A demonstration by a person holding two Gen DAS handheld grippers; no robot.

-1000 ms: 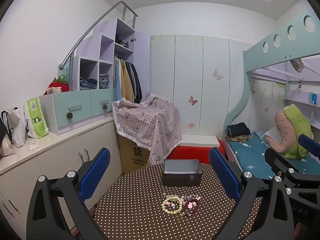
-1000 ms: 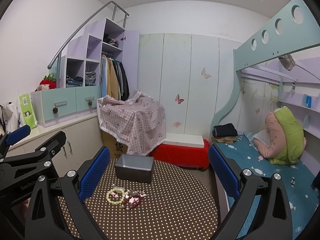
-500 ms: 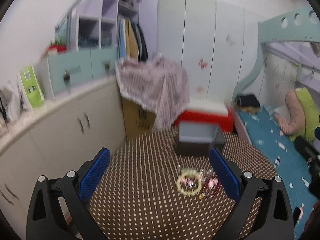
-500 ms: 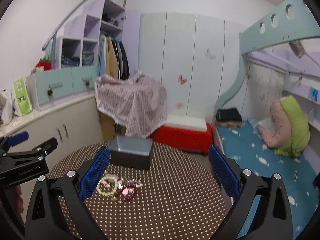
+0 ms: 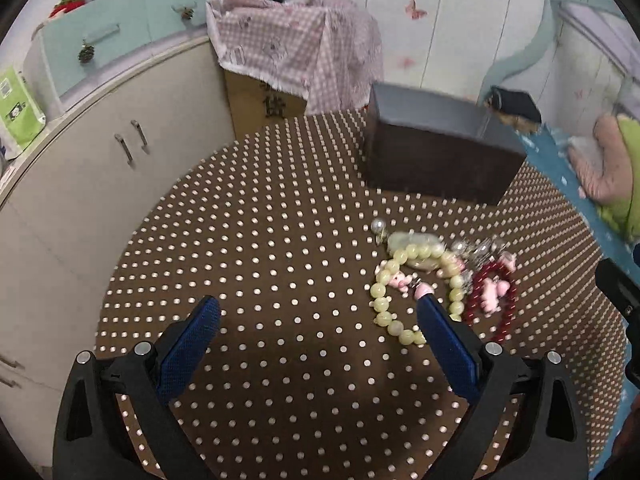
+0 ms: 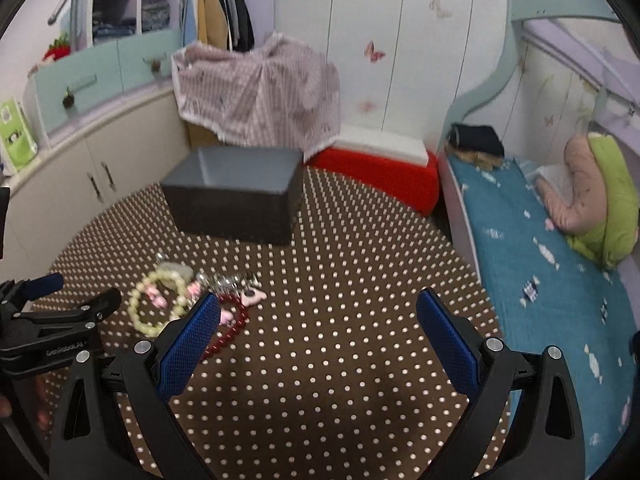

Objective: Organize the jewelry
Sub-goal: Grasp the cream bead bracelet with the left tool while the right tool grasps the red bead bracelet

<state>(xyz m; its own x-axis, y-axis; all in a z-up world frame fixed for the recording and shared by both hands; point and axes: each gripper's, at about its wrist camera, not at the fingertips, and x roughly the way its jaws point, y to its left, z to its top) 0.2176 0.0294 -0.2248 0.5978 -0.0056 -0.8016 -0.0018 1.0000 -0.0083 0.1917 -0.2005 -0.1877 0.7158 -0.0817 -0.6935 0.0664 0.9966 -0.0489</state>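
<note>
A pile of jewelry lies on the brown dotted round table (image 5: pixel 280 240): a pale green bead bracelet (image 5: pixel 390 280), a dark red bead bracelet (image 5: pixel 500 312) and small pearl and pink pieces. An open grey box (image 5: pixel 436 160) stands behind it. My left gripper (image 5: pixel 318 320) is open, low over the table, its right finger beside the green bracelet. My right gripper (image 6: pixel 318 320) is open and empty above the table, right of the pile (image 6: pixel 160 300). The box (image 6: pixel 236 200) shows in the right wrist view too, as does the left gripper (image 6: pixel 60 312).
White cabinets (image 5: pixel 100 160) curve along the left. A cloth-covered carton (image 5: pixel 288 60) and a red bench (image 6: pixel 380 172) stand behind the table. A bed with a blue sheet (image 6: pixel 540 260) runs along the right.
Both grippers have tilted down and moved closer to the table. The left one has come down to the jewelry pile. Both stay open.
</note>
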